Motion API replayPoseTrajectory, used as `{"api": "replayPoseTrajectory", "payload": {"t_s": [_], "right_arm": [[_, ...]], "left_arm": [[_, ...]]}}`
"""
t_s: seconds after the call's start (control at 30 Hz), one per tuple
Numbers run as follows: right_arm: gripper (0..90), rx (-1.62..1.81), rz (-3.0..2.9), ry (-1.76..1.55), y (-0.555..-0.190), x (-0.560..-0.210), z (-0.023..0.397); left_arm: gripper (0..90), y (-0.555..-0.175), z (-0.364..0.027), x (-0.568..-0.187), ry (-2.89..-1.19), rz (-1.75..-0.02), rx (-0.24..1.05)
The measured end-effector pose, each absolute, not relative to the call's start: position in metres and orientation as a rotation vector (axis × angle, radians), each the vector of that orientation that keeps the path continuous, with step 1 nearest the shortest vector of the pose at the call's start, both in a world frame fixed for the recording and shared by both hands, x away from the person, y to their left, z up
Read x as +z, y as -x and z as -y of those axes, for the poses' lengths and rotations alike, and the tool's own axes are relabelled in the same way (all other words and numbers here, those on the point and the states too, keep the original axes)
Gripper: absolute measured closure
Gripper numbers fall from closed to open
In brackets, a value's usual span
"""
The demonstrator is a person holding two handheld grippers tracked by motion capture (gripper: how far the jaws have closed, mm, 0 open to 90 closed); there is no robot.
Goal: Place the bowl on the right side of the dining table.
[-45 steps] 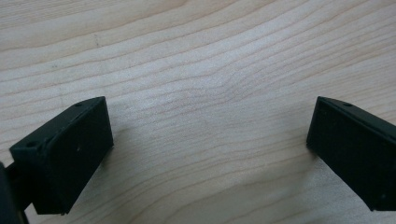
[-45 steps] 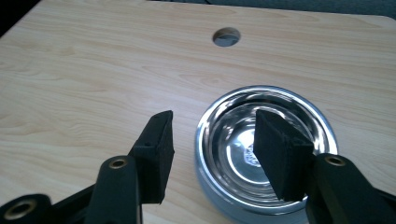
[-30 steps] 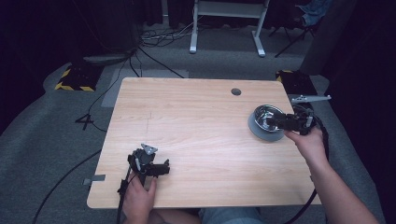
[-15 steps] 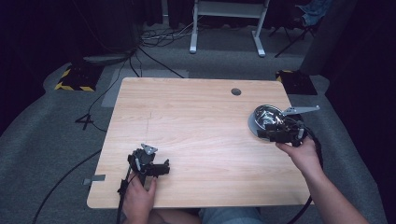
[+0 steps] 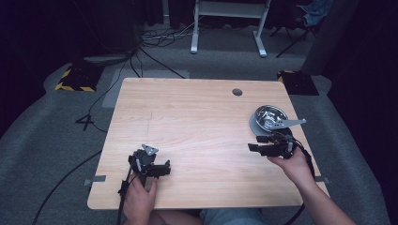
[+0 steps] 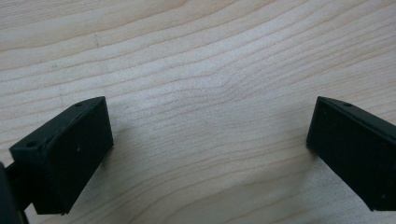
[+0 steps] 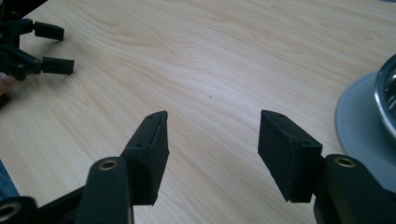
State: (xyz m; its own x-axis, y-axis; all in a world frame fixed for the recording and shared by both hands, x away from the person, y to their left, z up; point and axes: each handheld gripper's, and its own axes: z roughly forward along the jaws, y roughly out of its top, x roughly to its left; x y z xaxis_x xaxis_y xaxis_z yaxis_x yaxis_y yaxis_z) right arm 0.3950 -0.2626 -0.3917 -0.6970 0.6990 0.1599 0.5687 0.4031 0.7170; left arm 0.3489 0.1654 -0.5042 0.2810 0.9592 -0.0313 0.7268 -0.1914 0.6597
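Wooden table (image 5: 197,112) bearing a steel bowl (image 5: 270,116) on a grey plate (image 5: 256,125) near its right edge. Right gripper (image 5: 256,143), just beside the plate, empty, jaws just opening wide: apparently release completed. Left gripper (image 5: 164,168), at the near edge, wide, empty. Next: likely withdrawal clear of the bowl.

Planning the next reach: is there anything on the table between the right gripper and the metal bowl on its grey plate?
Nothing visible. The right gripper sits just short of the grey plate holding the metal bowl, jaws open and empty. Only bare table lies between them, though the jaws point toward the left gripper, away from the bowl.
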Motion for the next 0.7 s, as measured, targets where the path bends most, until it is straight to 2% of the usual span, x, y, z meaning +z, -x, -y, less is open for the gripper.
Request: {"api": "replayPoseTrajectory", "payload": {"t_s": [0.7], "right_arm": [[40.6, 1.134, -2.588, -1.057, -0.369, -0.448, 0.244]], "left_arm": [[0.5, -0.349, -0.166, -0.504, -1.99, -1.507, 0.535]]}}
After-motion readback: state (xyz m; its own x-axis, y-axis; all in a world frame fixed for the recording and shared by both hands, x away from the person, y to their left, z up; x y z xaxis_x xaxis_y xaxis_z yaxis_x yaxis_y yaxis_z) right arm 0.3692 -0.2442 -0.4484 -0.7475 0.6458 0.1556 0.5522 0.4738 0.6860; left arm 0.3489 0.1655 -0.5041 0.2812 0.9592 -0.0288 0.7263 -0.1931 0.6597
